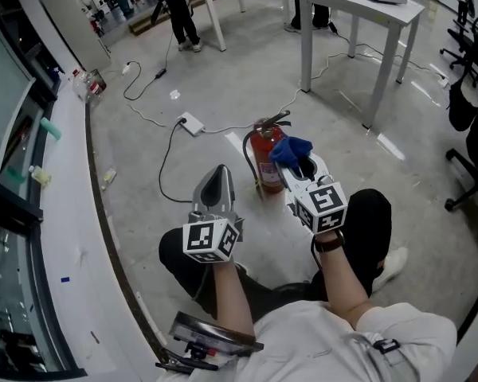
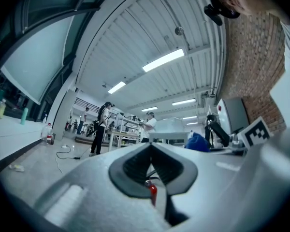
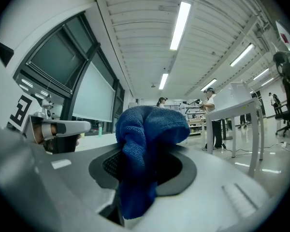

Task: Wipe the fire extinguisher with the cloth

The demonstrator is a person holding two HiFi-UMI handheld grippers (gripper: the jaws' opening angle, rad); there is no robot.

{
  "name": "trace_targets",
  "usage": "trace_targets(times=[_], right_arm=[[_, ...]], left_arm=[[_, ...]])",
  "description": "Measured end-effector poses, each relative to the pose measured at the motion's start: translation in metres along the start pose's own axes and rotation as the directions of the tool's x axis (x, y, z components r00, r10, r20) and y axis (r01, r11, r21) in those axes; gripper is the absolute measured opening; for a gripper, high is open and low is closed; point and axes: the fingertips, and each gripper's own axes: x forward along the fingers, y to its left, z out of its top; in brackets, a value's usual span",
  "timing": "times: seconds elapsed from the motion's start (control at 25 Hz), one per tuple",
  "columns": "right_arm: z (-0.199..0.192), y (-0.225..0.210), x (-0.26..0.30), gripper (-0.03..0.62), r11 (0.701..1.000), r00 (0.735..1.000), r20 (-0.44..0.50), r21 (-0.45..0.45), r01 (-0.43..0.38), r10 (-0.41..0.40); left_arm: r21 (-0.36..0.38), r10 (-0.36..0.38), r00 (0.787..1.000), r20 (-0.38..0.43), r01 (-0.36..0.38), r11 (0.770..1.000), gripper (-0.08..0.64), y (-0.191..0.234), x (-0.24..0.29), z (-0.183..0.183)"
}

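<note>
Person is sitting low on the grey floor (image 1: 223,86), holding a claw in each hand. Right claw (image 1: 299,162) (image 3: 150,153) is clamping a blue cloth (image 1: 291,148) (image 3: 147,129); the cloth is bunching up above the jaws and hanging down between them in the right gripper view. Left claw (image 1: 219,170) (image 2: 151,151) is showing its jaws pressed together with nothing between them. Red fire extinguisher (image 1: 268,165) is standing upright on the floor just ahead of the person, between the two claw tips, black hose looping down its left side. A sliver of it is showing red through the gap below the left jaws (image 2: 152,193). The cloth is sitting just beside the extinguisher's top on the right side; whether it is touching cannot be told. Left claw is hovering near the extinguisher's left, apart from it. White power strip (image 1: 191,123) with a black cable (image 1: 166,161) is lying on the floor beyond, white table (image 1: 358,6) standing further back.
</note>
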Motion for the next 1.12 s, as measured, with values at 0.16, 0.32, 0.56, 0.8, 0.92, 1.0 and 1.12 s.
trace_targets(times=[0.16,0.32,0.56,0.8,0.92,1.0,1.12], right_arm=[[-0.010,-0.022,0.001,0.132,0.998,0.998,-0.017,0.037,0.058,-0.058],[-0.025,-0.039,0.000,0.132,0.995,0.994,-0.052,0.028,0.097,-0.095],[-0.040,-0.059,0.030,0.132,0.994,0.993,-0.075,0.060,0.091,-0.086],[-0.095,-0.041,0.099,0.132,1.000,0.979,-0.204,-0.010,0.029,-0.030],[-0.129,-0.031,0.144,0.132,0.999,0.955,-0.296,-0.036,0.003,-0.014],[-0.149,-0.023,0.169,0.132,1.000,0.938,-0.346,-0.023,-0.015,0.006],[-0.186,-0.015,0.187,0.138,1.000,0.905,-0.425,0.002,-0.002,0.003]], left_arm=[[-0.016,-0.039,0.999,-0.029,0.039,0.999,-0.005,-0.008,0.018,-0.014],[-0.027,-0.052,0.997,-0.053,0.051,0.998,-0.005,-0.013,0.036,-0.030],[-0.026,-0.035,0.997,-0.065,0.033,0.999,-0.005,-0.001,0.061,-0.043],[-0.054,0.005,0.993,-0.121,-0.012,0.998,-0.005,0.030,0.071,-0.073],[-0.060,0.020,0.989,-0.144,-0.029,0.998,-0.005,0.045,0.074,-0.085],[-0.067,0.020,0.989,-0.148,-0.030,0.997,-0.005,0.052,0.077,-0.088],[-0.077,0.011,0.990,-0.144,-0.022,0.997,-0.005,0.061,0.083,-0.089]])
